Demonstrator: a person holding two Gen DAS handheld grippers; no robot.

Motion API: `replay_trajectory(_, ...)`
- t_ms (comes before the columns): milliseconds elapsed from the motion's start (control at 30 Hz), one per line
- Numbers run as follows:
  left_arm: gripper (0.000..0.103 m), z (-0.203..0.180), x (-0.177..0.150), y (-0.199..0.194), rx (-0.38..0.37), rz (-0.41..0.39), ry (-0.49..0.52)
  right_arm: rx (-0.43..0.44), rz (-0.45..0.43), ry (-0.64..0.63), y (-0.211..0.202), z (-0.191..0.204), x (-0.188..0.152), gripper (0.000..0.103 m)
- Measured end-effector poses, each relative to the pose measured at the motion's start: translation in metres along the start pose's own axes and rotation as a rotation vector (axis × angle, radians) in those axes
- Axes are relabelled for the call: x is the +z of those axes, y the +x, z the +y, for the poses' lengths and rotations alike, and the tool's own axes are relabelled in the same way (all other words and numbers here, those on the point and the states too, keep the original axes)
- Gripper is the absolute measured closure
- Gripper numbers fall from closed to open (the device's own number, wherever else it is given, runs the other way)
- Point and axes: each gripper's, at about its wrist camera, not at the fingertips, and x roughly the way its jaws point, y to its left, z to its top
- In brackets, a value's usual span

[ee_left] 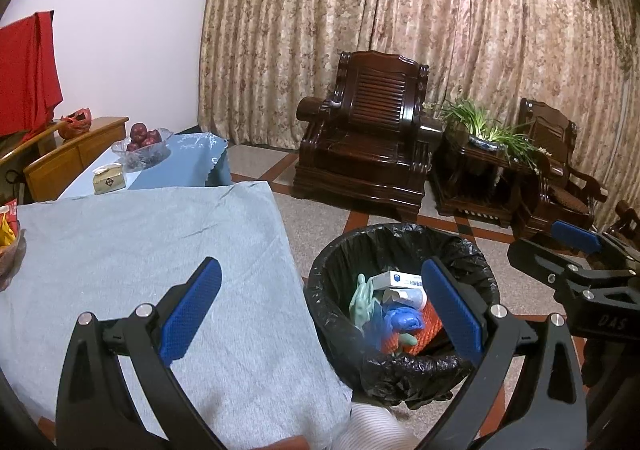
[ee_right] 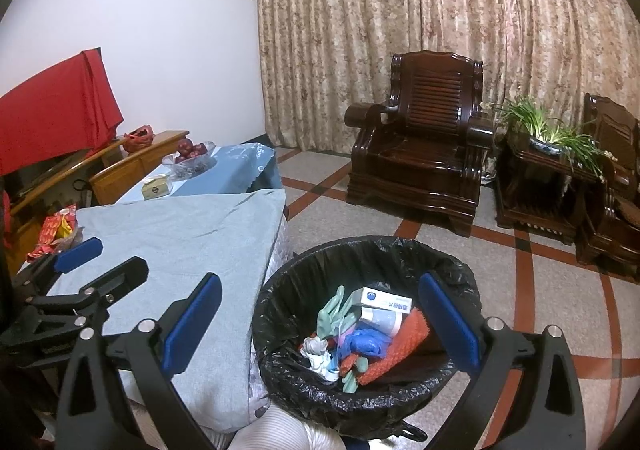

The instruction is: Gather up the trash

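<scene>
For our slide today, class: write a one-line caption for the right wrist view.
Open right gripper above a black-lined trash bin holding gloves, a white box and an orange cloth, beside a blue-covered table.

Dim indoor light, sharp centre, fisheye-warped edges.

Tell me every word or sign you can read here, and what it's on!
"DAS": raised letters on the black body of the right tongs.
White box in the trash bin: blue emblem and blue print, too blurred to read.
Tissue box: dark diamond mark, unreadable.
Red snack packet: print unreadable.
</scene>
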Motion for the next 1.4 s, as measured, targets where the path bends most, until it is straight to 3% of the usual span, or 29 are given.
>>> replay_trajectory(1400, 0.006, 0.0008, -0.0009, 0.0005, 0.001, 0.002, -0.002, 0.001, 0.001, -0.003, -0.0007, 0.0040, 0.0009, 0.006)
